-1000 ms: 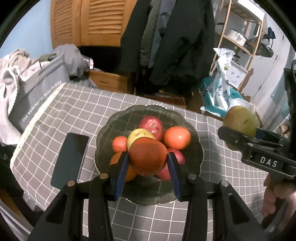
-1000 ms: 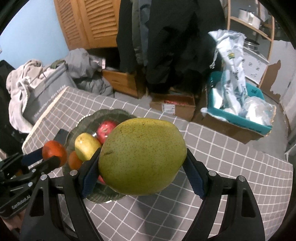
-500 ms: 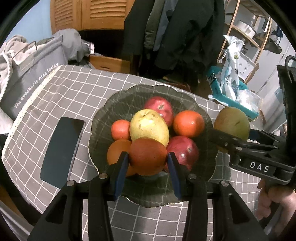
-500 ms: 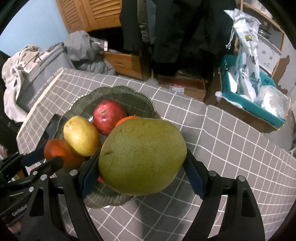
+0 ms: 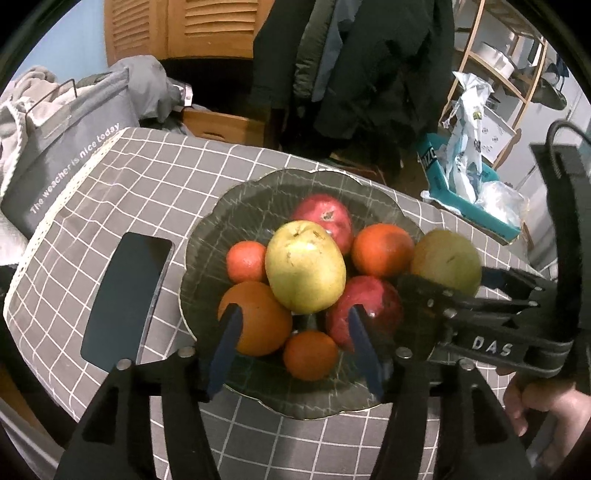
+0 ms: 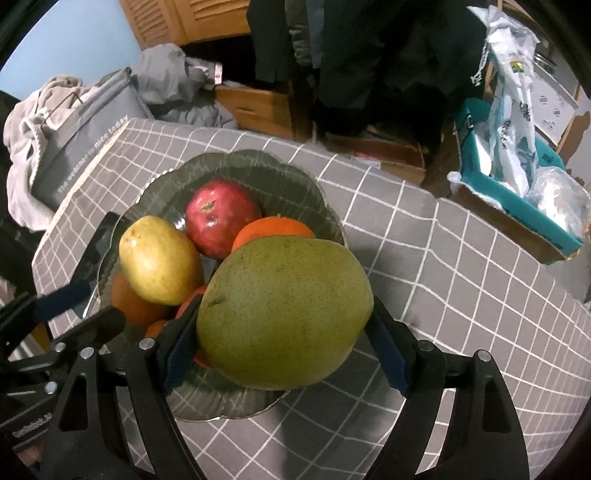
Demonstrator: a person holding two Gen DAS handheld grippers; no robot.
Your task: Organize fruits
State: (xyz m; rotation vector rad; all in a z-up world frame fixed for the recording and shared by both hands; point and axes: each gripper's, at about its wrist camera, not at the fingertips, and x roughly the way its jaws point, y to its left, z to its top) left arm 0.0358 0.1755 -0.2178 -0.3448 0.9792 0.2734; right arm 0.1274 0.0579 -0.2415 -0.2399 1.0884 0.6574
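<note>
Worktop (image 5: 155, 192) under grey white-checked cloth, dark scalloped glass plate (image 5: 229, 206) lay on it, black phone (image 5: 125, 299) just beside plate's left rim

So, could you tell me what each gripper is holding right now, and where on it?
The right gripper clamps the green pear across its two sides. The left gripper holds nothing: its fingers stand open around the small orange in the bowl.

Louvered wooden doors (image 5: 177, 27) and dark hanging coats (image 5: 354, 55) back a blue wall (image 6: 66, 33).
</note>
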